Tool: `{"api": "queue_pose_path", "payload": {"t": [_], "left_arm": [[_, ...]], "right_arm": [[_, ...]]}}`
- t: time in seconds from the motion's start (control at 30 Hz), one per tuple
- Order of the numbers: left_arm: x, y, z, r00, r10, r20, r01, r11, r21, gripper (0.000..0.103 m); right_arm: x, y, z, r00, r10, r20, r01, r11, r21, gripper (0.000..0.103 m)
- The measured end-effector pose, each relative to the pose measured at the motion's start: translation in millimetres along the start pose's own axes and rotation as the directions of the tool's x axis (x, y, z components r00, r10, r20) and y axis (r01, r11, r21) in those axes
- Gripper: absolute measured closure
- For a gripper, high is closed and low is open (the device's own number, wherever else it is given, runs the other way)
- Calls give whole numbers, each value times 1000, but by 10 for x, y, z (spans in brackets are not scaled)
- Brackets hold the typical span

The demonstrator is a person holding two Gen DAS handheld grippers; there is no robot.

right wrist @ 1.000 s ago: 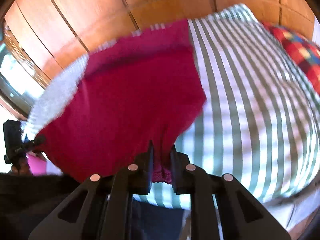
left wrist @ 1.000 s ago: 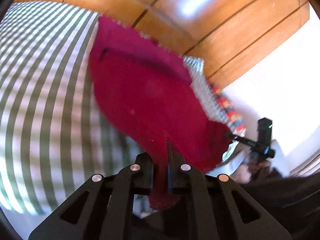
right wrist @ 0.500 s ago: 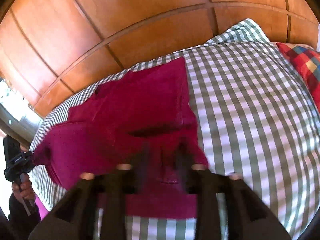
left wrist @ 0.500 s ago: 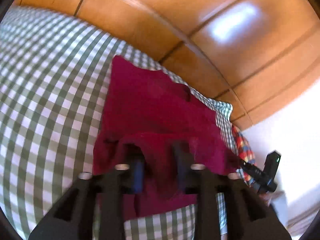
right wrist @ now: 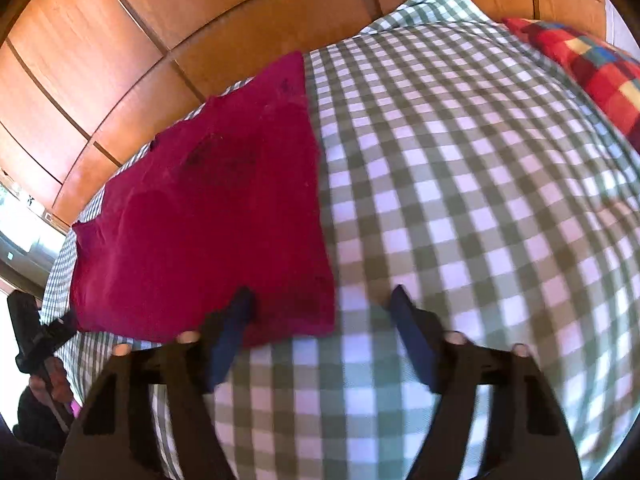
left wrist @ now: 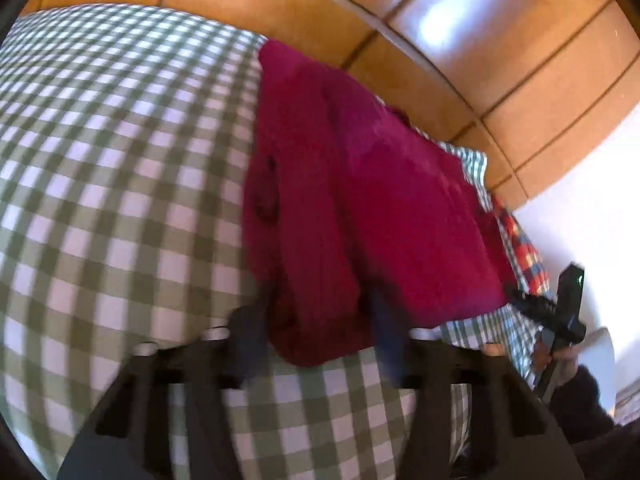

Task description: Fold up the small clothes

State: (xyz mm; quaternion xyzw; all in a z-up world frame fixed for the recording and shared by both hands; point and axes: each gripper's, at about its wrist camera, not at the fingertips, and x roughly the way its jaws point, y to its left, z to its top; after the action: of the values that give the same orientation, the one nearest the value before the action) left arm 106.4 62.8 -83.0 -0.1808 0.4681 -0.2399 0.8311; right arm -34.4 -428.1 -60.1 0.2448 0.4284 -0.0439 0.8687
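Nearest the lenses, both grippers hang over a bed (right wrist: 460, 184) with their fingers spread wide and holding nothing. The left gripper (left wrist: 320, 320) has its blurred dark fingers (left wrist: 248, 328) on either side of the near hem of one garment (left wrist: 360, 200), though whether they touch the cloth cannot be told. The right gripper (right wrist: 320, 320) stands at the garment's (right wrist: 208, 232) near right corner: its left finger lies over the cloth edge, its right finger over bare sheet.

The garment is a single magenta piece of soft, matte, slightly fuzzy fabric, lying flat as a rough rectangle with layers overlapping and a faint dark mark on top. It rests on the far part of the bed, reaching to the far edge. The bedsheet is a green-and-white gingham weave, smooth and taut.

One red plaid pillow (right wrist: 584, 64) sits at the far right corner. Beyond the bed rise glossy wooden panels (right wrist: 120, 40), and a white wall (left wrist: 592, 200).
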Motion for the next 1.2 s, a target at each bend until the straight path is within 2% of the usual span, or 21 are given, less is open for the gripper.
{"api": "queue_pose_path", "payload": {"t": [0.03,0.07,0.13,0.2,0.4,0.53,0.63,0.67,0.7,0.73,0.77,0.8,0.9,0.97,1.0,1.07,1.1,1.13,1.17,1.2], "left_arm": [[27,-85,9,999,39,3,-39,998,53,80],[39,-113,14,998,61,4,-61,995,75,85],[26,-90,40,998,62,4,-62,995,80,90],[-58,-74,2,998,58,10,-59,994,92,93],[-311,-11,-324,1000,27,-14,-25,993,119,93],[-597,-58,-735,999,-10,-44,15,994,112,93],[-782,-85,-1039,997,-31,-67,38,994,102,93],[-829,-80,-1109,997,-42,-72,48,995,92,93],[-870,-75,-1153,996,-48,-73,54,995,84,93],[-904,-72,-1166,997,-48,-63,53,996,76,92],[-937,-59,-1149,997,-60,-51,63,996,63,88],[-959,-50,-1114,997,-72,-39,74,996,52,88],[-950,-57,-885,998,-64,15,64,997,46,87],[-871,-69,-729,996,-75,39,73,996,52,63],[-834,-62,-689,996,-74,45,72,996,52,59],[-711,-95,-569,996,-75,51,72,996,53,55],[-646,-111,-518,996,-83,45,80,995,53,55],[-565,-125,-456,995,-87,38,85,995,46,55],[-505,-129,-419,995,-95,31,94,994,48,59],[-473,-140,-408,995,-94,27,92,994,55,70]], "right_arm": [[52,61,21,1000,3,-5,-3,1000,-8,71],[90,127,27,1000,-25,-9,25,999,-25,73],[83,205,4,999,-49,-8,48,997,-61,83],[13,211,-52,999,-44,-7,43,997,-71,87],[-383,248,-551,998,-21,-58,13,991,-130,88],[-656,254,-975,993,-22,-118,2,986,-168,89],[-782,260,-1160,987,-24,-156,-7,981,-194,88],[-817,257,-1201,986,-23,-164,-10,980,-200,87],[-841,250,-1209,986,-25,-162,-8,980,-199,78],[-872,221,-1164,990,-24,-141,-2,983,-181,57],[-898,210,-1136,992,-22,-122,1,986,-167,47],[-925,186,-1066,996,-21,-90,8,989,-146,41],[-888,195,-811,999,-41,-24,37,992,-117,41],[-789,173,-651,999,-48,-8,46,994,-100,41],[-721,177,-577,998,-55,-5,54,994,-96,42],[-630,182,-498,998,-62,-16,60,992,-107,52],[-581,191,-458,997,-69,-22,66,991,-113,61],[-544,218,-446,996,-83,-28,78,989,-129,75],[-531,228,-449,996,-89,-26,84,987,-138,82],[-564,259,-462,995,-94,-14,91,984,-151,91]]}}
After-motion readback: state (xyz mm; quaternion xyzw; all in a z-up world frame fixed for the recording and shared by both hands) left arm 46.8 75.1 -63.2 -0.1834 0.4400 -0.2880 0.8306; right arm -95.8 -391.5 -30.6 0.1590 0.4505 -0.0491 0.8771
